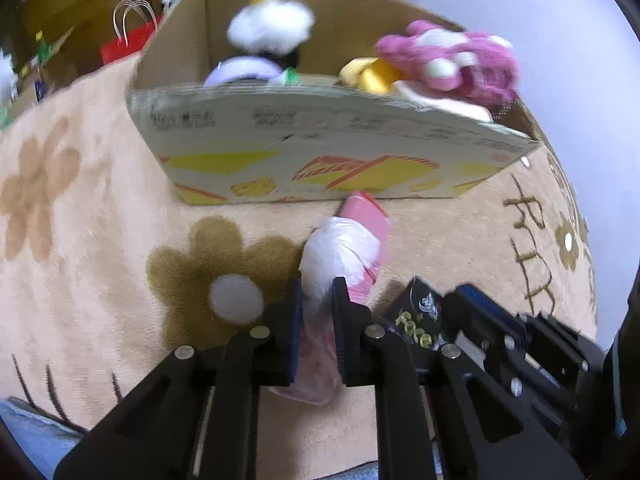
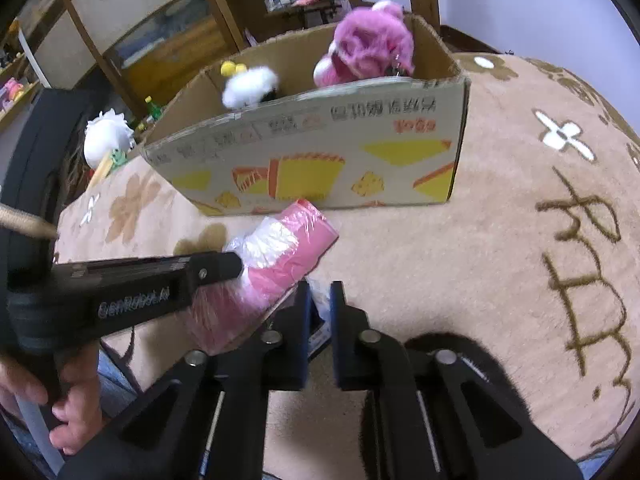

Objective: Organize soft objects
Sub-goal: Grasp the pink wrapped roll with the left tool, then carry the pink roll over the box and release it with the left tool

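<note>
At lower centre of both frames, the left gripper (image 1: 316,292) clamps a plastic-wrapped pink-and-white soft bundle (image 2: 276,264) above the beige flowered rug (image 1: 120,208). The right gripper (image 2: 320,292) pinches the bundle's wrapping. Above stands the printed cardboard box (image 2: 320,140) holding a pink plush toy (image 2: 368,46).

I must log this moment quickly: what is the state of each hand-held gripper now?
Left hand-held gripper: closed on the plastic-wrapped pink bundle.
Right hand-held gripper: closed on the same bundle's plastic wrap, at its edge.

A beige flower-patterned blanket (image 2: 420,264) covered the surface, and an open cardboard box (image 2: 320,152) printed with yellow cheese shapes sat directly on it.
</note>
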Tool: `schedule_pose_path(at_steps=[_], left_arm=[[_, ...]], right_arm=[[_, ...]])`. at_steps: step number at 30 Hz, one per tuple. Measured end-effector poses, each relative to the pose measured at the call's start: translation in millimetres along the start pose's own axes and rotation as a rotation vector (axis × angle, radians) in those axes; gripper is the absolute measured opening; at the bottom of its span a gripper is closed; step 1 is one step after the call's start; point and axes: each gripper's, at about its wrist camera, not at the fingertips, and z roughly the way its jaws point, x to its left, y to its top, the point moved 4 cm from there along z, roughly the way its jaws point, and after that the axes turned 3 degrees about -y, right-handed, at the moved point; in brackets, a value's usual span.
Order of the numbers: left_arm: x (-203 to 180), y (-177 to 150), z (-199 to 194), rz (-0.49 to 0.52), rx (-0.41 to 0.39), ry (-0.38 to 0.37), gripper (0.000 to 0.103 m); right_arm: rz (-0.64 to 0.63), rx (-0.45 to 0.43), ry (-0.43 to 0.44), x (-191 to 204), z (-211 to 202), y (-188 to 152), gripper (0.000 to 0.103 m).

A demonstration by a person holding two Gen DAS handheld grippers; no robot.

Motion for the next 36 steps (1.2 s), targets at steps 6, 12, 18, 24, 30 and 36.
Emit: schedule_pose_path(at_steps=[6,12,18,24,30,36], left_arm=[[-10.4,1.8,-34.9,0.011,-0.091,0.018,0.010],[-12.9,-3.0,-70.8,0.021,-0.182,0.049,0.010],[-22.0,-7.2,-107.7,0.052,-0.291,0.067,0.010],[-21.3,-0.1,-143.6,0.044,-0.392,0.067,0.010],[-17.4,17.6,-163.4,0.048,-0.464,0.096,0.010],[-13.5,35.0,-162.7,0.044,-0.488,0.119,0.010]], right_arm=[[0.010,-0.063,-0.010,-9.5,-19.0,8.9,0.006],[0.024,-0.111,0.014,-5.0,-30.8,19.5,0.002],[-0.001,-0.204,0.013,-3.6,-60.9,34.9,0.000],[-0.006,-0.309,0.033,-0.6,-90.1,57.5,0.000],[0.002,-0.355,0.049,0.3,-104.5,77.6,0.000],[0.052,-0.238,0.029,-16.4,-71.6,66.2,0.001]])
